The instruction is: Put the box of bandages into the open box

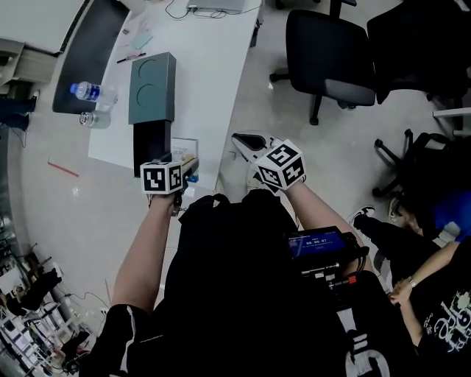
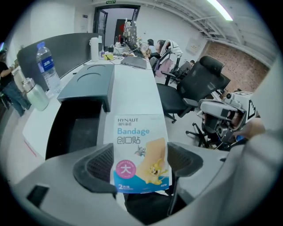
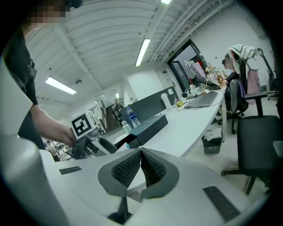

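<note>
The white and blue box of bandages (image 2: 140, 152) stands upright between the jaws of my left gripper (image 2: 140, 170), which is shut on it. In the head view the box of bandages (image 1: 185, 148) is over the table's near edge, just right of the open black box (image 1: 151, 146). In the left gripper view the open black box (image 2: 75, 130) lies ahead and to the left, with its dark green lid (image 2: 88, 84) behind it. My right gripper (image 1: 249, 142) hangs off the table over the floor. Its jaws (image 3: 140, 165) are shut with nothing between them.
A water bottle (image 1: 90, 93) and a small clear bottle (image 1: 94, 118) stand left of the lid on the white table (image 1: 202, 66). A laptop (image 1: 215, 6) is at the far end. Black office chairs (image 1: 327, 55) stand to the right. A seated person (image 1: 430, 287) is at lower right.
</note>
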